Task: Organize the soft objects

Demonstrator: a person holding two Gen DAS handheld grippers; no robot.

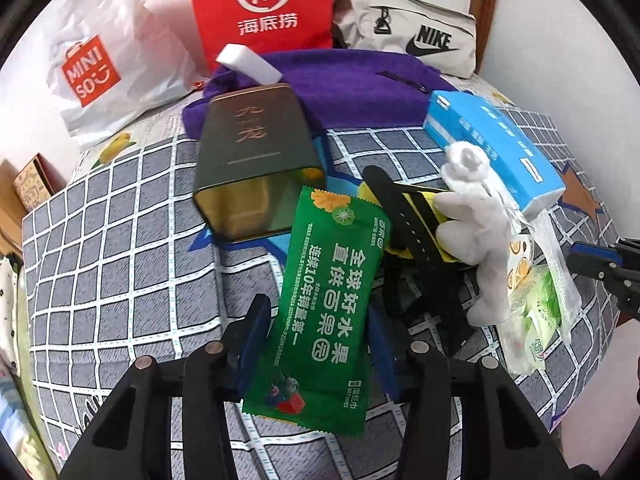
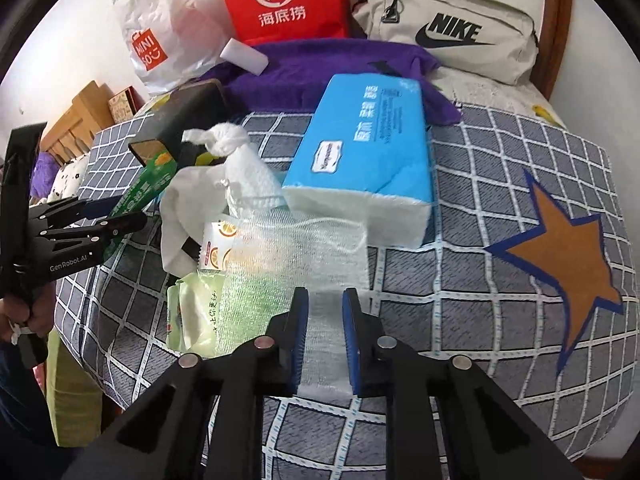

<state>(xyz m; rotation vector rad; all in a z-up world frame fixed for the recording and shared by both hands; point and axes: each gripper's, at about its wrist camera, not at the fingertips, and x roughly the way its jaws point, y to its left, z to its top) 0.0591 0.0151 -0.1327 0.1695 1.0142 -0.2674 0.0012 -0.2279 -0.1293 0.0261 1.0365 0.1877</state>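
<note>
Clearly the sorting is barely underway. The left gripper (image 1: 316, 344) is clamping a flat green foil wet-wipe packet (image 1: 324, 312) and lifting it clear of the grey checked bedspread (image 1: 120, 248). At two o'clock from it, the white plush toy (image 1: 476, 240), the blue paper tissue pack (image 1: 492, 144) and the pale green wipe packets (image 1: 528, 312) are lying jumbled together. The right gripper (image 2: 325, 340) is closing on a white mesh net pouch (image 2: 304, 248); I judge nearly everything is left.
</note>
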